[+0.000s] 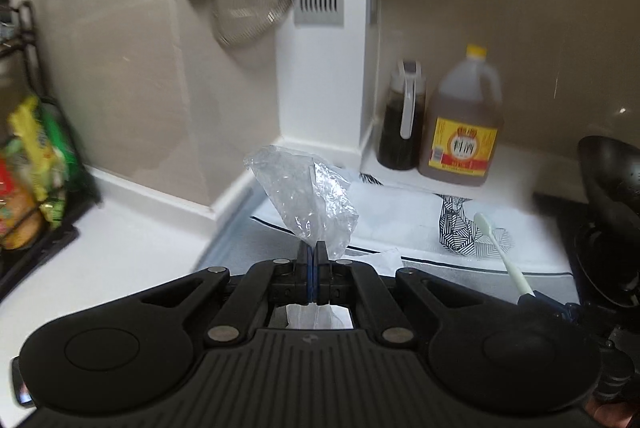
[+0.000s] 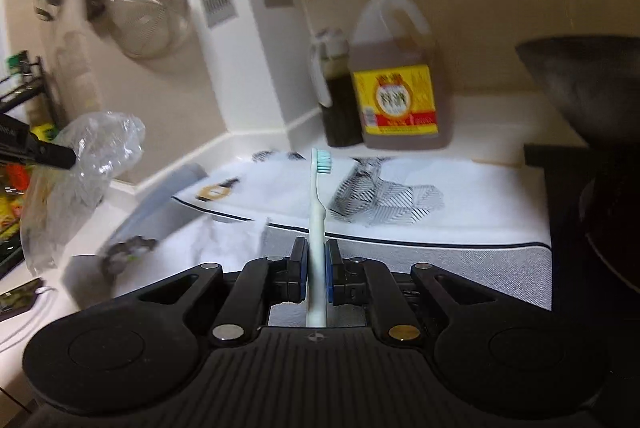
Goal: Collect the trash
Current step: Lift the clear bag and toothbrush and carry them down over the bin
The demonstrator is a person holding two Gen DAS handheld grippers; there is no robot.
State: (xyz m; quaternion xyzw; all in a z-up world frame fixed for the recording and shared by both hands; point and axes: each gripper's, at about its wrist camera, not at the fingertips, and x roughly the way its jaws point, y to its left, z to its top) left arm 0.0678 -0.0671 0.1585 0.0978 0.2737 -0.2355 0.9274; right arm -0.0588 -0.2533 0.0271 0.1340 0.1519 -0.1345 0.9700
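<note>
While both hands are already loaded, the collecting looks only part done to me. The left gripper (image 1: 314, 252) has its jaws pinched tight on a crumpled clear plastic bag (image 1: 306, 198), which stands up off the counter in the middle of the left wrist view; from the right wrist view the same bag (image 2: 92, 156) hangs at the left edge. The right gripper (image 2: 316, 268) is clamped on the handle of a toothbrush (image 2: 318, 212), bristles up, at the centre of its frame. Neither piece has been dropped anywhere yet, and I see no bin in either picture, so that step remains. A crumpled white tissue (image 2: 228, 242) lies on the counter just left of the toothbrush, beside the patterned cloth (image 2: 400, 204), and a dark scrap (image 2: 128, 248) sits lower left; those look like trash not yet picked up. The bottles (image 2: 394, 76) at the back seem to belong there.
</note>
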